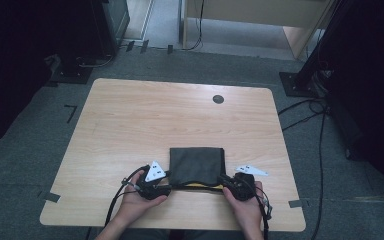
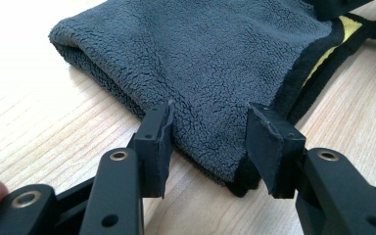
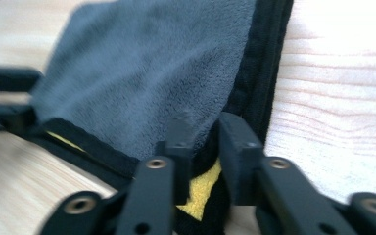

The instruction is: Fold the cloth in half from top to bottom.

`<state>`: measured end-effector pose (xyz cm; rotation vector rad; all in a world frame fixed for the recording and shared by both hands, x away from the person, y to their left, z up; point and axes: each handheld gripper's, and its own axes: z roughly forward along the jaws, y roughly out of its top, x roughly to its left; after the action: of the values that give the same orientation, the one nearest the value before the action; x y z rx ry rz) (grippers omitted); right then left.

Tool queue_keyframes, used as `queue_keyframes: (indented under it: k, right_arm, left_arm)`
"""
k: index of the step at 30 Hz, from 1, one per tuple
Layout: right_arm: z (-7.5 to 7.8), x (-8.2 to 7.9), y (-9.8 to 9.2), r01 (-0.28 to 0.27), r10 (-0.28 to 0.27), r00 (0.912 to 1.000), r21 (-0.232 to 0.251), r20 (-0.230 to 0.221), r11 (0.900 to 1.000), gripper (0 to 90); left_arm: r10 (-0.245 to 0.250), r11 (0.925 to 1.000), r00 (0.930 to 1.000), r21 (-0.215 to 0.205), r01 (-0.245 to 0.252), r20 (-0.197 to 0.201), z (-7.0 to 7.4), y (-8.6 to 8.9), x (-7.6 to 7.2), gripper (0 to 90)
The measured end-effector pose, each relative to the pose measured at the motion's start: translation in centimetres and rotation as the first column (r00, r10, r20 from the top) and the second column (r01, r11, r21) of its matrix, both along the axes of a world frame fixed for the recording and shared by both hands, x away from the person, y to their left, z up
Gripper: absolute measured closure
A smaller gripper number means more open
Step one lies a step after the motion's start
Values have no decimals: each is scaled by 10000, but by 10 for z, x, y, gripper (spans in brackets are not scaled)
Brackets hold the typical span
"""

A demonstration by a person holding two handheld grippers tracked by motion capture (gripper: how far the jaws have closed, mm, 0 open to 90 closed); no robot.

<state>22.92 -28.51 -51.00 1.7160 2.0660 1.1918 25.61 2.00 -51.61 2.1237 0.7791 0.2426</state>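
Folded grey cloth (image 1: 197, 165) | flat on table (image 1: 130, 120), near edge, roughly square, fold facing away | left gripper (image 2: 209, 142): jaws apart, astride left corner | right gripper (image 3: 206, 142): pinching right corner, 2 layers, yellow underside showing.

The cloth (image 2: 200, 68) is grey, soft, nubbly fleece with a smooth black hem and a yellow underside. The worktop (image 1: 145, 115) is pale, matt, wood-grained laminate. Both tongs (image 2: 210, 142) (image 3: 205, 147) look like matt black plastic with brassy rivets.
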Motion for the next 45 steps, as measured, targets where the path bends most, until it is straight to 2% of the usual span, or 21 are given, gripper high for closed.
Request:
queue_keyframes:
  k: [2,6,11,14,16,18,20,21,23,26,28,31,33,36,37,40,41,44,45]
  right_arm:
    - [2,-1,3,-54,55,10000,-314,41,9995,850]
    - [8,-3,-3,-64,64,10000,-402,-10,9992,867]
    - [16,-9,-13,-228,228,9996,7,-154,9997,870]
    - [11,-11,-10,-537,517,9973,-395,-513,9978,867]
    - [7,-10,-10,-545,524,9968,-330,-596,9980,854]
    - [9,-9,-11,-654,620,9966,-640,-534,9958,807]
    - [10,-9,-9,-526,481,9981,-1220,-394,9911,657]
    - [11,-8,-10,-375,331,9989,-1439,-330,9889,621]
    - [13,-8,-11,-250,201,9992,-1488,-342,9886,607]
    - [16,-8,-8,-270,225,9994,-1976,-249,9799,583]
    - [17,-10,-8,-228,176,9995,-2039,-277,9787,549]
    - [16,-12,-11,-159,79,9989,-1785,-453,9838,466]
    - [20,-14,-12,19,-59,9997,-1648,-236,9863,437]
    - [32,-18,-7,190,-72,9976,-1732,685,9847,383]
    - [37,-19,-2,80,105,9942,-1706,1073,9853,365]
    - [46,-19,12,-92,382,9829,-1589,1800,9873,327]
    - [47,-18,17,-219,512,9811,-1564,1864,9874,316]
    - [41,-11,38,-755,1050,9802,-1733,1678,9820,279]
    - [35,-8,47,-838,1175,9797,-2004,1627,9761,289]
  left_arm:
    - [-4,10000,10000,0,4,2,0,0,0,525]
    - [-24,10000,10000,2,24,10,0,0,0,525]
    - [-67,10000,10000,31,67,61,0,0,0,524]
    - [-72,10000,10000,63,72,9,0,0,0,524]
    - [-66,10000,10000,47,66,0,0,0,0,522]
    - [-61,10000,10000,58,61,-9,1,0,-1,521]
    - [-139,9998,9999,117,138,27,1,1,-2,520]
    - [-157,9998,9999,102,156,19,1,1,-2,519]
    - [-308,9994,9995,189,307,49,2,2,-3,518]
    - [-393,9991,9992,166,393,-13,2,3,-4,519]
    - [-466,9987,9989,181,467,-87,2,4,-5,518]
    - [-525,9986,9984,69,527,-223,3,7,-4,496]
    - [-455,9989,9990,126,455,-18,5,11,-5,439]
    - [-436,9984,9985,377,424,320,9,13,-6,370]
    - [-421,9981,9985,457,405,351,10,13,-6,354]
    - [-172,9986,9996,498,161,215,11,15,-5,301]
    - [-54,9988,9999,486,47,149,12,17,-5,286]
    - [205,9989,9998,416,-205,15,14,26,-6,260]
    - [326,9987,9995,381,-326,9,15,30,-7,248]
